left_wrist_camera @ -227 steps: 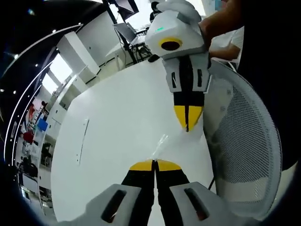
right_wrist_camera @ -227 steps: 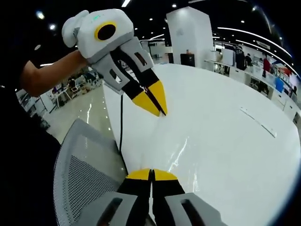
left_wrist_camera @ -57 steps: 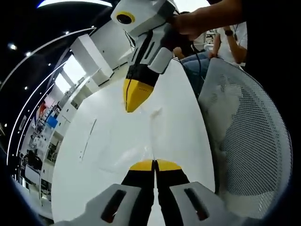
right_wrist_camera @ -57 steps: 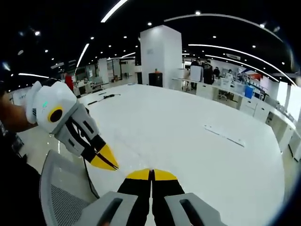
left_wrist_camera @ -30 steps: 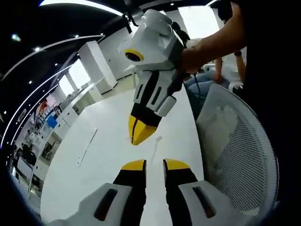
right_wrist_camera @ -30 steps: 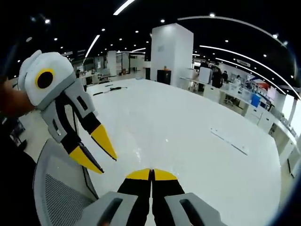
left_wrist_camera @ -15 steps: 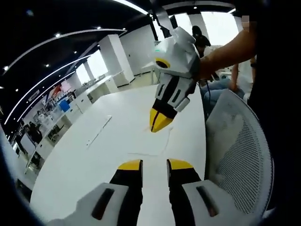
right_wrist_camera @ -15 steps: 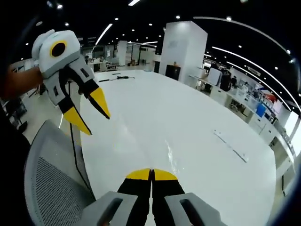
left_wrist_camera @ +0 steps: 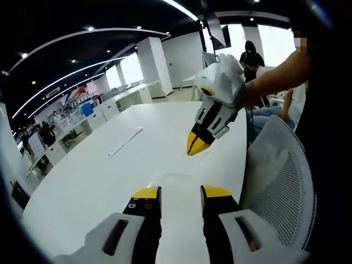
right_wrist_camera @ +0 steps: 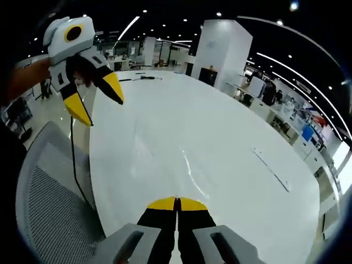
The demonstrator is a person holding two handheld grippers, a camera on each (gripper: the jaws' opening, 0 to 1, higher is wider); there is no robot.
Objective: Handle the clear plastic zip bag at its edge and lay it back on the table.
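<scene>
Left gripper view: left gripper [left_wrist_camera: 180, 192] at 6 o'clock, yellow-tipped jaws parted with nothing between them. Clear plastic zip bag [left_wrist_camera: 175, 175] lying flat on the white table [left_wrist_camera: 93, 176], barely visible, just beyond those tips. Right gripper [left_wrist_camera: 197, 144] at 1 o'clock, tips pressed together at the bag's far edge; grip on the film too faint to tell. Mesh chair [left_wrist_camera: 280, 181] at 4 o'clock.

Right gripper view: left gripper [right_wrist_camera: 99, 99] at 10 o'clock, jaws spread.
</scene>
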